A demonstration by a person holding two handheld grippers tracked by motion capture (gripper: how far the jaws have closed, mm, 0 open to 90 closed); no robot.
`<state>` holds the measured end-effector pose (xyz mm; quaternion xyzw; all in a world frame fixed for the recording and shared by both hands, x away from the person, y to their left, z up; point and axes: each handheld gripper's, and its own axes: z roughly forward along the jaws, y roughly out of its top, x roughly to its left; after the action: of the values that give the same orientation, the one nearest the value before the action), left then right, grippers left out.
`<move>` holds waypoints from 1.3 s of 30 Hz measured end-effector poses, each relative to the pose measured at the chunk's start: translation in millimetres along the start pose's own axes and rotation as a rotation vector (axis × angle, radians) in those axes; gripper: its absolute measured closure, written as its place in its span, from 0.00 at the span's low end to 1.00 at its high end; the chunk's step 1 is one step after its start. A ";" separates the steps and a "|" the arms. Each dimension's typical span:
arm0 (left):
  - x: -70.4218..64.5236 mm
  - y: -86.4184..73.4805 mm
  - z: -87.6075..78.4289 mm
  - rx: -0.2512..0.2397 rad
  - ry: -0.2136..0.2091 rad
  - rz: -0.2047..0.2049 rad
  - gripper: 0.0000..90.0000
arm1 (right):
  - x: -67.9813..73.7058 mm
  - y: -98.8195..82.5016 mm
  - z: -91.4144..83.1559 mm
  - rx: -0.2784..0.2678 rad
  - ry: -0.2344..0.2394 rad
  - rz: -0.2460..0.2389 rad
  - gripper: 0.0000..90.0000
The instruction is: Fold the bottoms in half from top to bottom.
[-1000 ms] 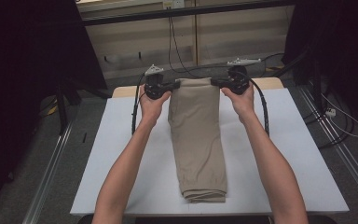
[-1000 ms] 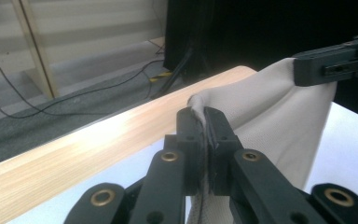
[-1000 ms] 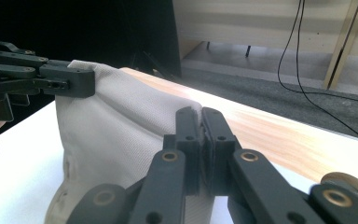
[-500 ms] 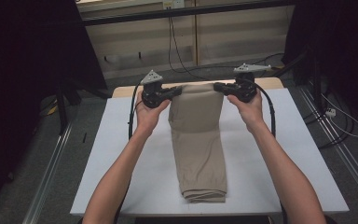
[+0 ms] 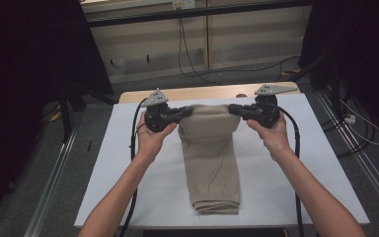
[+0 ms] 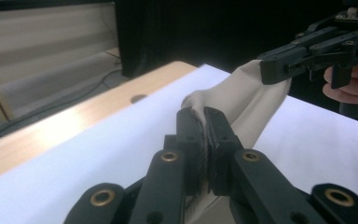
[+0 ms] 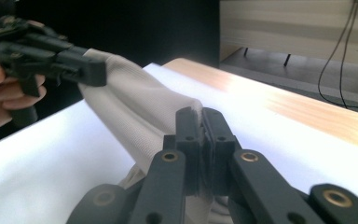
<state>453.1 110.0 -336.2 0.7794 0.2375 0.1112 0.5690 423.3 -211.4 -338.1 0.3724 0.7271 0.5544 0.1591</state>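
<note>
Folding in progress on a white-topped bench (image 5: 128, 163): beige trousers (image 5: 212, 163), already doubled lengthwise into one long strip, lying down the middle of the bench with the hem end near its front edge. Far end of the trousers lifted clear of the bench, pinched at one corner by the left tool (image 5: 186, 112) and at the other by the right tool (image 5: 233, 108), cloth stretched in a shallow arch between them. Seen close in the left gripper view, left tool (image 6: 204, 122) clamped narrow on a bunched fold of fabric; likewise in the right gripper view, right tool (image 7: 202, 122) closed tight on the opposite corner, nothing but cloth between the jaws. Wooden strip (image 5: 202, 93) of the bench bare behind the raised end.

Step in hand, by the look of it: the crosswise fold, far end being brought toward the hem. Next move likely calls for carrying both corners level and together over the strip, keeping the cloth taut so no crease forms, laying the raised edge square on the near end, then releasing both grips at once.
</note>
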 end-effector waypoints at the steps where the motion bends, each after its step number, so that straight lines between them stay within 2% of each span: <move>1: -3.0 -2.5 -1.6 0.006 -0.004 0.008 0.96 | 3.2 -3.0 -2.7 0.000 0.008 -0.004 0.96; 4: -11.5 -9.9 -5.7 0.030 -0.027 0.014 0.96 | 10.7 -12.7 -9.2 0.009 0.023 -0.007 0.96; 11: -28.5 -25.0 -16.5 0.081 -0.046 0.040 0.96 | 27.1 -33.2 -16.7 0.056 0.051 -0.031 0.96; 18: -44.5 -43.0 -25.4 0.111 -0.094 0.045 0.96 | 39.5 -49.3 -25.6 0.088 0.073 -0.032 0.96; 23: -53.3 -51.7 -29.2 0.141 -0.111 0.059 0.95 | 49.7 -60.4 -30.8 0.110 0.087 -0.046 0.96; 29: -62.3 -72.7 -29.7 0.189 -0.142 0.057 0.95 | 57.1 -79.2 -33.5 0.152 0.117 -0.044 0.96; 32: -66.7 -83.2 -27.9 0.210 -0.159 0.049 0.95 | 60.2 -88.7 -33.3 0.176 0.117 -0.047 0.96; 38: -72.8 -95.9 -28.5 0.265 -0.177 0.055 0.94 | 64.5 -103.4 -32.0 0.220 0.142 -0.052 0.96; 39: -74.3 -98.6 -28.1 0.263 -0.182 0.046 0.94 | 65.8 -105.8 -31.8 0.231 0.142 -0.054 0.96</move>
<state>352.5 120.2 -412.4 0.8592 0.1797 0.0210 0.4786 320.0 -197.4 -413.3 0.3282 0.8052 0.4876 0.0782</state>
